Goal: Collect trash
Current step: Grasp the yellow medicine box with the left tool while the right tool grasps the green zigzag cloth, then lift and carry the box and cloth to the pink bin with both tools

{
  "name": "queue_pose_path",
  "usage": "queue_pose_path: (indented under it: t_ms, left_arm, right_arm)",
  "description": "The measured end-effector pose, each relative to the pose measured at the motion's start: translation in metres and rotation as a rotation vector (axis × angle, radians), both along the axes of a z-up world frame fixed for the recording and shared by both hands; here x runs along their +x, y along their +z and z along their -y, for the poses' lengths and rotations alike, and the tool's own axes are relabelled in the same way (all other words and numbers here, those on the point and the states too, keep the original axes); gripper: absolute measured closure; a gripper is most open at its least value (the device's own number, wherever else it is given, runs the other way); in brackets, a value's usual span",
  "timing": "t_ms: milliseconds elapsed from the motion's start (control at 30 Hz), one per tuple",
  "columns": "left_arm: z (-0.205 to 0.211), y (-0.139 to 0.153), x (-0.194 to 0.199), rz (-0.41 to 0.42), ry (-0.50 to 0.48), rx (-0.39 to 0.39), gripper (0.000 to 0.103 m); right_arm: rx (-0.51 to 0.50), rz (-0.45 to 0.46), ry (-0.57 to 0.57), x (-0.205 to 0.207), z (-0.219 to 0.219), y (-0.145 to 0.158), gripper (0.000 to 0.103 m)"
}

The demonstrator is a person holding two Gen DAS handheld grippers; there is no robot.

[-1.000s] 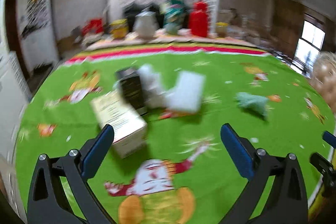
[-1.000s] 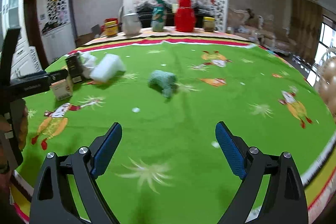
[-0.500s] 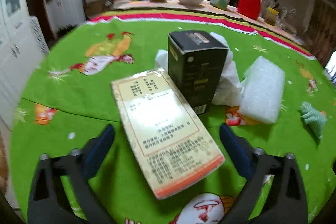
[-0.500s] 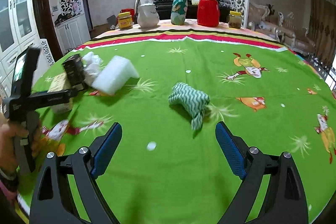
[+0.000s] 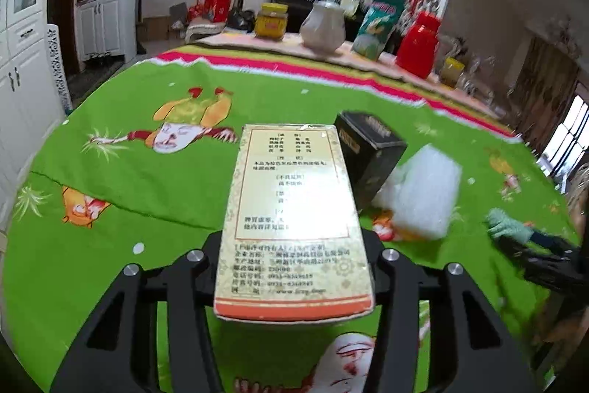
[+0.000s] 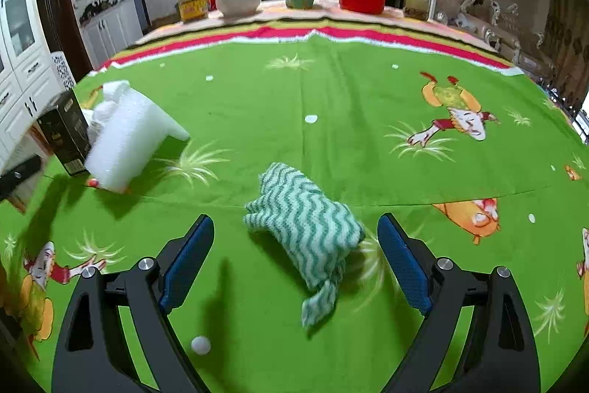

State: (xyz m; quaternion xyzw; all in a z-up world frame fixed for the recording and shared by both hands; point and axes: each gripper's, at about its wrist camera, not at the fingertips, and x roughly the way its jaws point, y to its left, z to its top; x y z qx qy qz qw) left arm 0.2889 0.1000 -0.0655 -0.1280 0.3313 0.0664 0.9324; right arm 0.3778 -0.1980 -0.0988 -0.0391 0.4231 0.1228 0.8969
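So the left tongs (image 5: 294,267) are clamped on the long cream medicine box (image 5: 294,220), which sticks out away from the camera with its orange end nearest the lens. Looks lifted off the green tabletop (image 5: 129,179), though I can't tell for sure. Just beyond it on the right stands a black carton (image 5: 371,153), and right of that a white foam block (image 5: 423,197) lying against some crumpled white paper.

The right tongs (image 6: 294,256) are spread wide and hold nothing, sitting low with the green-and-white striped rag (image 6: 309,227) between the two blue pads (image 6: 187,264), not touching either one as far as I can see. A tiny white scrap (image 6: 201,344) lies near the left finger.

My read: the box pickup is basically done and the rag grab is the step in hand. Next the right side needs to squeeze in on the bunched middle of the rag, since it's floppy and the hanging tail could slip out. No bin in sight, so where it all goes is anyone's guess.
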Motion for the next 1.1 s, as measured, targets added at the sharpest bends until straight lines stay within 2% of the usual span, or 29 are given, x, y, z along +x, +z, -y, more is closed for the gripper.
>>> queue_pose_path:
  t_ms: [67,133,200,300,367,433,467,600,700,867,933,1033,1100]
  left_arm:
    - [0.005,0.008,-0.007,0.051,0.002,0.032,0.055]
    - [0.008,0.013,-0.009,0.075,-0.023,0.021,0.055]
    - [0.010,0.014,-0.009,0.085,-0.041,0.009,0.055]
    - [0.018,0.021,-0.015,0.148,-0.116,-0.017,0.055]
    - [0.029,0.024,-0.017,0.168,-0.175,0.003,0.055]
    - [0.044,0.020,-0.015,0.141,-0.258,0.003,0.055]
    - [0.054,0.014,-0.011,0.101,-0.302,0.001,0.055]
    - [0.079,-0.004,-0.002,-0.013,-0.378,0.057,0.055]
    - [0.085,-0.017,0.005,-0.094,-0.398,0.064,0.055]
    - [0.081,-0.032,0.014,-0.189,-0.359,0.053,0.054]
    - [0.078,-0.033,0.016,-0.195,-0.357,0.059,0.054]
    - [0.079,-0.033,0.015,-0.203,-0.367,0.083,0.045]
    - [0.081,-0.033,0.017,-0.207,-0.372,0.097,0.043]
  right_arm:
    - [-0.015,-0.005,0.011,0.000,-0.003,-0.001,0.029]
    - [-0.024,0.005,0.018,-0.001,-0.006,0.000,0.034]
    - [-0.031,0.005,0.021,-0.002,-0.008,-0.001,0.044]
    - [-0.046,-0.005,0.026,0.000,-0.010,-0.003,0.054]
    - [-0.055,-0.002,0.036,-0.001,-0.013,-0.002,0.058]
    - [-0.072,0.001,0.038,-0.001,-0.016,-0.002,0.060]
    - [-0.082,0.002,0.037,-0.001,-0.017,-0.003,0.061]
    - [-0.079,-0.011,0.036,0.001,-0.016,-0.004,0.061]
    - [-0.060,-0.020,0.036,0.002,-0.014,-0.005,0.061]
    - [-0.035,-0.033,0.040,0.005,-0.011,-0.006,0.059]
    - [-0.029,-0.035,0.041,0.005,-0.011,-0.006,0.059]
    - [-0.035,-0.033,0.041,0.005,-0.012,-0.005,0.058]
    - [-0.035,-0.033,0.041,0.005,-0.013,-0.006,0.058]
